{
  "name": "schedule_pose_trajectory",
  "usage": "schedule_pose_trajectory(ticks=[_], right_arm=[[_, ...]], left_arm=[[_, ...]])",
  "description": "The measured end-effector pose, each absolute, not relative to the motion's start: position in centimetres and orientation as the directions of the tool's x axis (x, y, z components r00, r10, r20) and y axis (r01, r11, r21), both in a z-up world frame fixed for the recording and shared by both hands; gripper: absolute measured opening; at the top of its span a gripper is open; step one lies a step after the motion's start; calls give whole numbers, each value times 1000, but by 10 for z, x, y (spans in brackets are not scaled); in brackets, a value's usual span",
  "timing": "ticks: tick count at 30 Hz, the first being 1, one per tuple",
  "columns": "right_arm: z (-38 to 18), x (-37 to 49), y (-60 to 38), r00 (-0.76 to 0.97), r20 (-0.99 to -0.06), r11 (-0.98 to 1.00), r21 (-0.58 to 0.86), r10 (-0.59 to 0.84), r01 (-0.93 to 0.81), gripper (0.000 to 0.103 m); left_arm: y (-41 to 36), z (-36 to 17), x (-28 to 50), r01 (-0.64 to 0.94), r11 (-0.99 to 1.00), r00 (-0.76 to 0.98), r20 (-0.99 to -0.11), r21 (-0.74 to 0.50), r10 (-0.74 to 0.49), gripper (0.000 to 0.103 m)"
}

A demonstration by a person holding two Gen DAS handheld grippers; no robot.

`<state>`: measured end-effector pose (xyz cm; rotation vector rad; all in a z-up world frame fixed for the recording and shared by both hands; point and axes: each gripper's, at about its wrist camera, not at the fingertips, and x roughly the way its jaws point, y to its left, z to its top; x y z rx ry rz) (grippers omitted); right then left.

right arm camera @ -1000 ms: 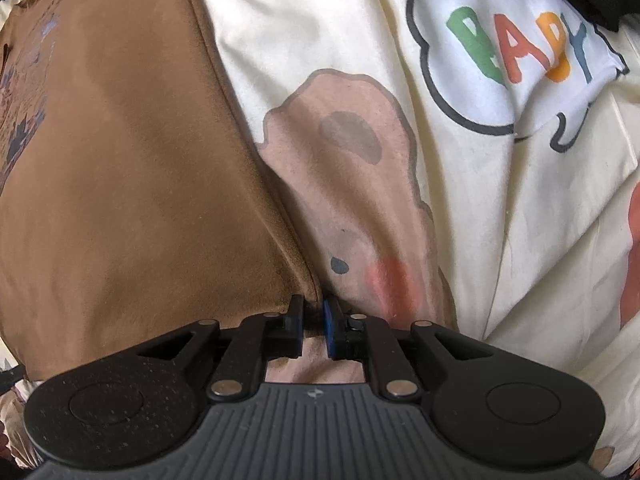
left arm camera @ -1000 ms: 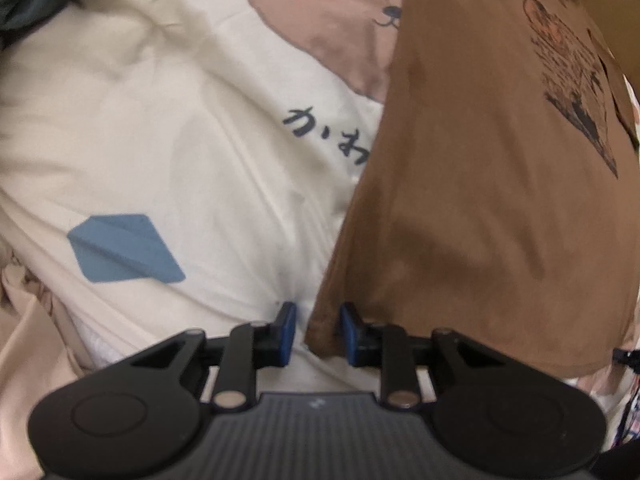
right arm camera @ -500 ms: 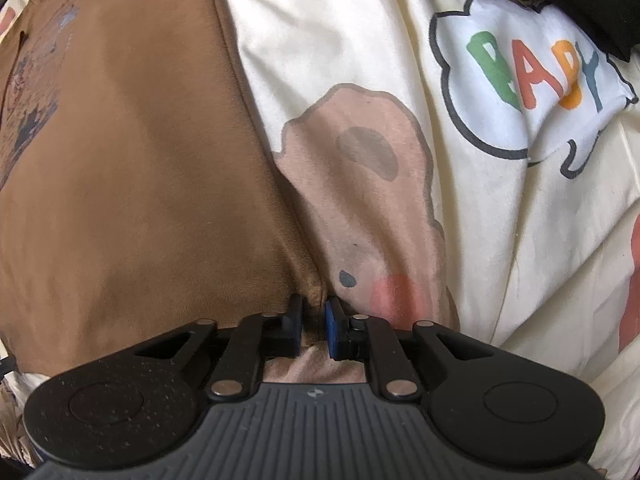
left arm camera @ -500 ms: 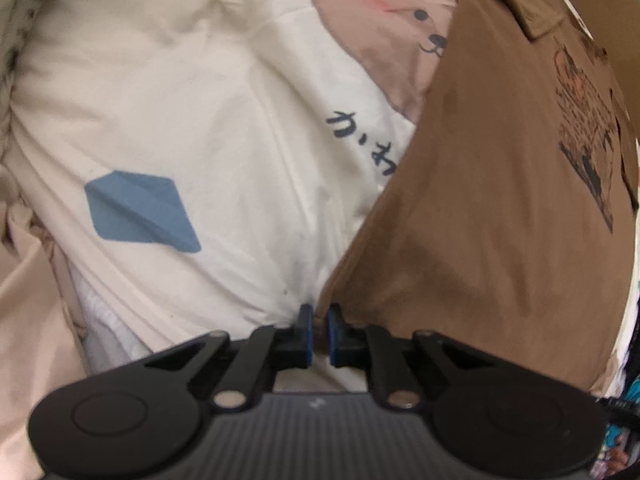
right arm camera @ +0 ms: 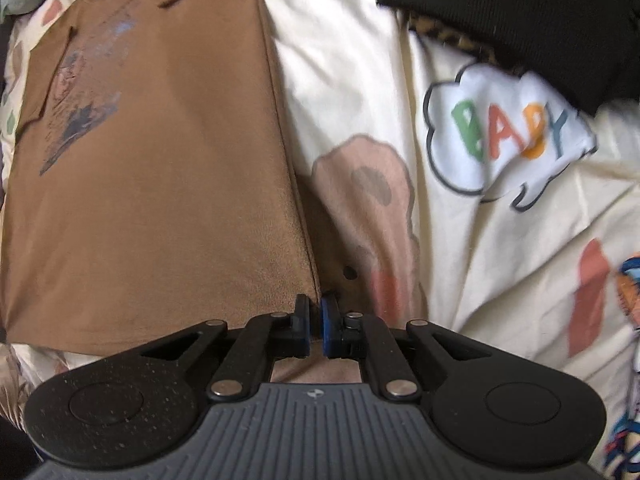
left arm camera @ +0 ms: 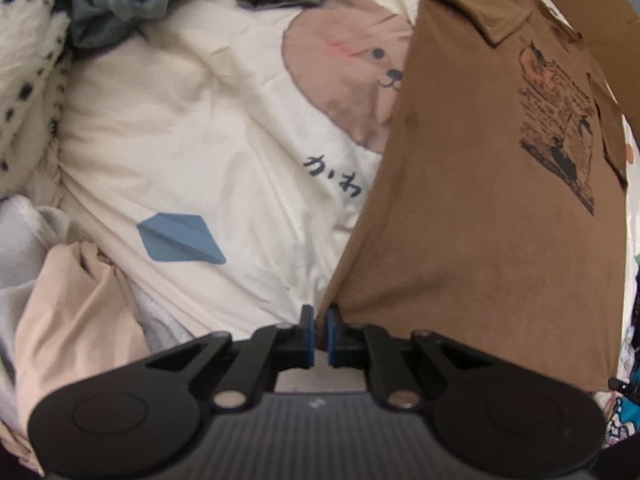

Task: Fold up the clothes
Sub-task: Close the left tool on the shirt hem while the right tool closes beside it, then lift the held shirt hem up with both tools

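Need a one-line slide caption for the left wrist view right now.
Left gripper shut on the bottom corner of a brown printed T-shirt, above a cream cartoon-print bedsheet.

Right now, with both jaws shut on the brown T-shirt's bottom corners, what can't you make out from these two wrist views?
- Brown T-shirt hem between the corners: cut off behind the left gripper body in the left wrist view, and behind the right gripper in the right wrist view.
- Chest print: lettering too small and blurred to read.
- Black garment: cut off by the right view's top edge, type unclear.
- Bedsheet under the shirt: hidden.
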<state>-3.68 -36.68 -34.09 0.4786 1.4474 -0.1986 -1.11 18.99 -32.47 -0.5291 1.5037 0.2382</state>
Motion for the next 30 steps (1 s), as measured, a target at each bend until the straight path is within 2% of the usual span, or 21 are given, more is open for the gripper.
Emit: schedule_pose_trajectory(ticks=[4, 7, 30], right_arm=[[-313, -51, -403, 146, -978, 895, 198, 151, 400, 3], [-312, -40, -392, 155, -976, 892, 202, 151, 404, 3], [-327, -76, -390, 83, -990, 899, 138, 114, 416, 3]], left_arm=[[207, -304, -7, -445, 877, 74, -984, -180, -164, 6], [216, -290, -8, -447, 877, 77, -984, -177, -160, 5], [196, -302, -51, -449, 882, 5, -988, -142, -156, 5]])
